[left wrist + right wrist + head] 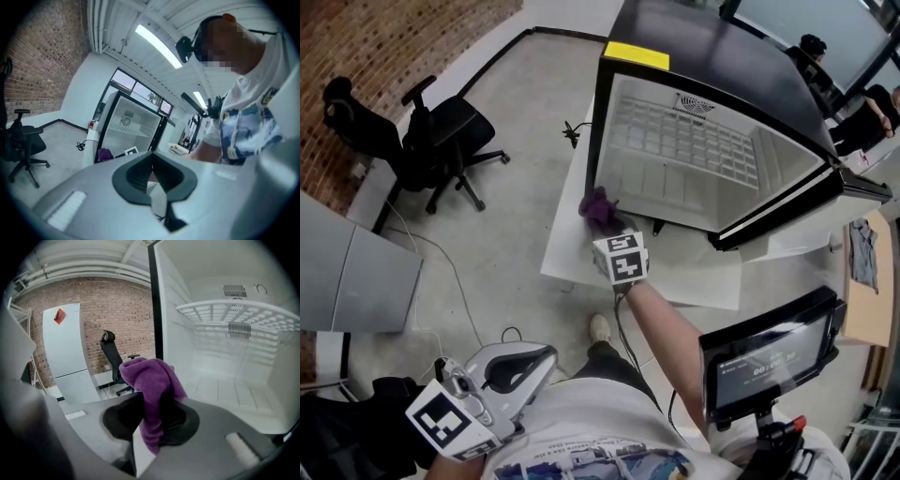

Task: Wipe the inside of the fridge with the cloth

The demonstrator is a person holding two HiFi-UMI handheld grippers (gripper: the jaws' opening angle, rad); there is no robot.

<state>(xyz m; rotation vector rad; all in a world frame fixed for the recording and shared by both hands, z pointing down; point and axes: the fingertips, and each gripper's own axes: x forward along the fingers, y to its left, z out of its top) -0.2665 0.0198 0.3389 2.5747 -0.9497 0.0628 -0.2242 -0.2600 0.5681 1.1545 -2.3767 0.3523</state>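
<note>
1. Pinching the purple cloth (150, 380) at its middle, the fingers of the right gripper (152, 420) were closed firmly on the fabric. A soft, bunched wad was left standing proud of the tips, a shape judged well suited to pressing against a wall.
2. The cloth was held at the lower left corner of the fridge (614, 131) opening, just at the threshold; contact with the liner could not be confirmed.
3. The door (806, 202) stood wide open, and a smooth white plastic interior was exposed, with a ribbed floor and a white wire shelf (694, 141).
4. The left gripper (534, 361) was held low by the person's body, well apart from the fridge and presumably out of the way. Its fingers were brought together on nothing.
</note>
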